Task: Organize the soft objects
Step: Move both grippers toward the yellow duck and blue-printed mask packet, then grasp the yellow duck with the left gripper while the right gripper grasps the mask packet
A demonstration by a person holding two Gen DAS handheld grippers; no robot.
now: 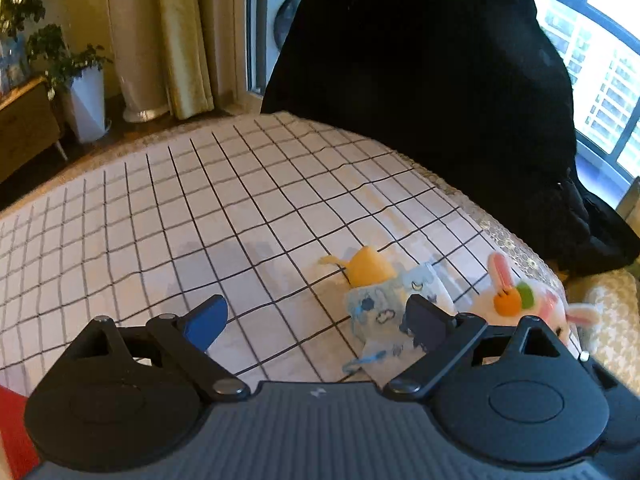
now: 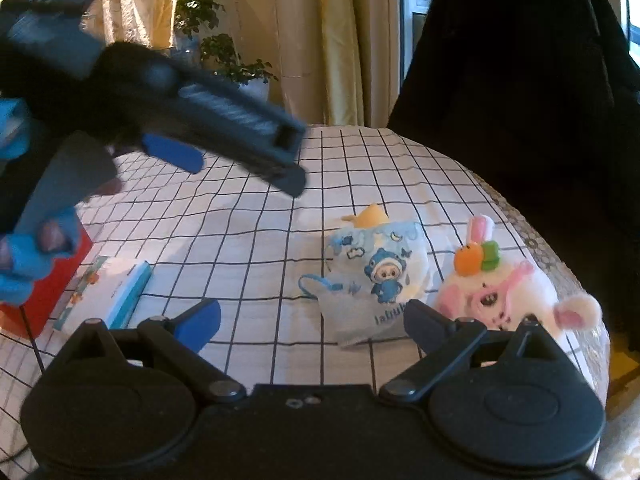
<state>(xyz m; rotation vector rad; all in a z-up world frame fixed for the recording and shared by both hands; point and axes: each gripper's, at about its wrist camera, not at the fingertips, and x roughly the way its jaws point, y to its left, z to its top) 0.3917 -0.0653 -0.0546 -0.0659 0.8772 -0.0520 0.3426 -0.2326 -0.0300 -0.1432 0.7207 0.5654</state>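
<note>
A light blue printed cloth pouch [image 2: 376, 276] lies on the checked tablecloth [image 2: 248, 240], with a yellow soft toy [image 2: 372, 216] just behind it. A white and pink plush animal [image 2: 504, 292] with an orange and green tuft sits to its right. My right gripper [image 2: 316, 320] is open and empty, just in front of the pouch. My left gripper [image 1: 320, 320] is open and empty; its right finger stands in front of the pouch [image 1: 380, 308], with the yellow toy [image 1: 370, 266] and the plush [image 1: 532, 304] beside it. The left gripper also shows in the right wrist view [image 2: 240, 164], hovering above the table.
A small book [image 2: 108, 292] and a red box [image 2: 48, 292] lie at the table's left. A black garment [image 1: 440, 100] hangs over the table's far right edge. Curtains, potted plants [image 1: 60, 60] and a wooden cabinet stand behind. The table edge runs close on the right.
</note>
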